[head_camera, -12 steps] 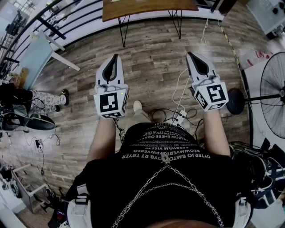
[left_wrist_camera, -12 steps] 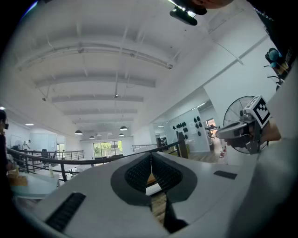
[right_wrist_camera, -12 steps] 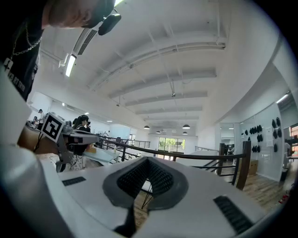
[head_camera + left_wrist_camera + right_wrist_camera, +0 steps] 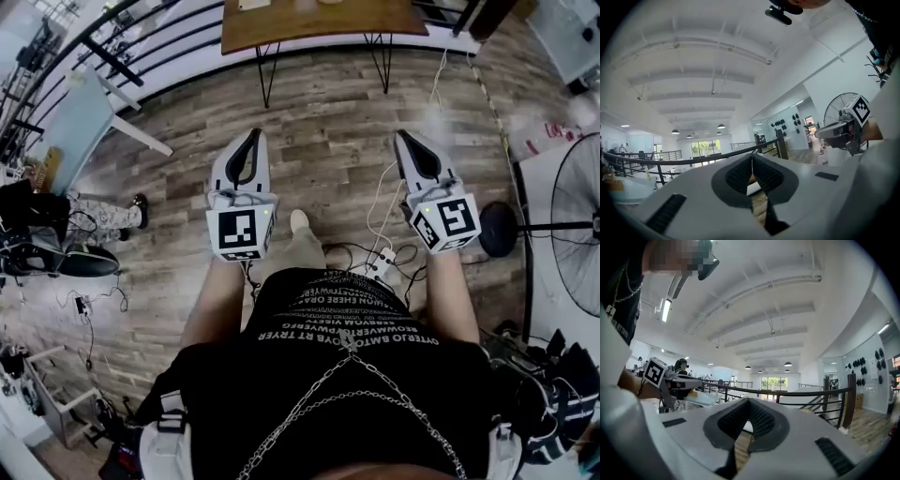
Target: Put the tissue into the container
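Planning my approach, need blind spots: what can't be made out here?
Tissue and container: seen in no view.
Table: head view, its top cut off by the upper edge.
Fan: head view, cut by the right edge.
Floor underfoot: head view, hidden by the person's torso.
Both gripper views: own jaws block the lower half.

Table (image 4: 309, 23) up ahead, floor (image 4: 319, 103) underneath
Left gripper (image 4: 251, 136) and right gripper (image 4: 403, 139) hang side by side, well apart, over the floor. There's a fan (image 4: 577, 220) off to the right and a power strip (image 4: 378, 265) on the floor just behind the right gripper.
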The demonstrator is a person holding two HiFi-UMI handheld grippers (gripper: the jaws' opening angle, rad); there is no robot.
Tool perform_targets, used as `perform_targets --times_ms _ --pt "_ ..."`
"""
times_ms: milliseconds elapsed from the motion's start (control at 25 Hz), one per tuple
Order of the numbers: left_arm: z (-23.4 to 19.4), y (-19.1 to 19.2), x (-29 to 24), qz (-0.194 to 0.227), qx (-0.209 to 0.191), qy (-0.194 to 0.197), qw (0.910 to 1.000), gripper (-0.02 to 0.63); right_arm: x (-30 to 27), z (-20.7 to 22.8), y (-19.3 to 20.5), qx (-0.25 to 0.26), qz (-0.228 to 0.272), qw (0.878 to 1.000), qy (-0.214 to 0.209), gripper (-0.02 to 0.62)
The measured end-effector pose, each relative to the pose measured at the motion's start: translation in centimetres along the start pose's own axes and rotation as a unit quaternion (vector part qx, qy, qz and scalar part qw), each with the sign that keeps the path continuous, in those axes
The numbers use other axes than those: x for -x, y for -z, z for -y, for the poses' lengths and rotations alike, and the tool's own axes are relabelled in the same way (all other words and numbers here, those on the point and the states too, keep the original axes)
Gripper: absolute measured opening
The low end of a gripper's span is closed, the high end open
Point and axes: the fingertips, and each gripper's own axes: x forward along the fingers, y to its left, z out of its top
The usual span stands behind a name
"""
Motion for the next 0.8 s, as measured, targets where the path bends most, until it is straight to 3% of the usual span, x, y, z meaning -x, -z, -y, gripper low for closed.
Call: perform_targets --times_ms 320,480,800 --pt "-7.3 0.7 -10.3 0.024 -0.009 0.002 0.9997 0.028 -10.2 2.7 -0.5 0.016 -0.007 1.0 0.018 0.003" --pt "-10.7 0.6 -13.8 0.049 -0.014 0.025 0.9984 0.029 -14.8 4.1 -1.1 0.017 -0.01 0.999 0.037 0.003" --pt "-16.0 2.9 -17.6 0.027 0.014 0.039 0.9988 0.029 -19.8 4.4 -1.0 0.026 -0.043 0.997 0.059 0.003"
